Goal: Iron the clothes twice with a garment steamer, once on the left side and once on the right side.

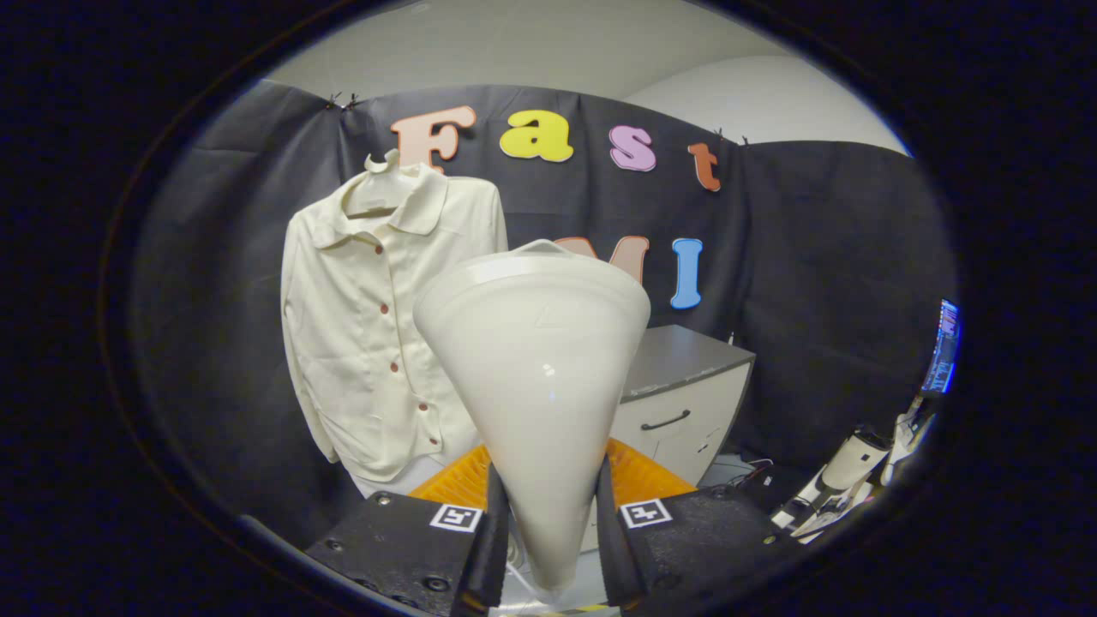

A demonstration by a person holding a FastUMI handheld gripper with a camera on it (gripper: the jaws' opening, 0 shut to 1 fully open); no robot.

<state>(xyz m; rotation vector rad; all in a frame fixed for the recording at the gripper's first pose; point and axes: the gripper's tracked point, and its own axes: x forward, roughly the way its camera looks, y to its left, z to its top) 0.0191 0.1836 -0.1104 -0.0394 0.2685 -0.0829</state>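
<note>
A cream button-up shirt hangs on a pale hanger against the black cloth wall, beyond my fingers and to their left. My gripper is shut on the garment steamer, a cream cone-shaped head that widens upward from between the fingers. Both fingers press on its narrow lower neck. The steamer head stands a way in front of the shirt and hides the shirt's lower right edge. The steamer's wide face points away from me toward the wall.
A grey drawer cabinet with a dark handle stands behind the steamer to the right. An orange surface lies just beyond the fingers. White equipment and a lit screen sit at the far right.
</note>
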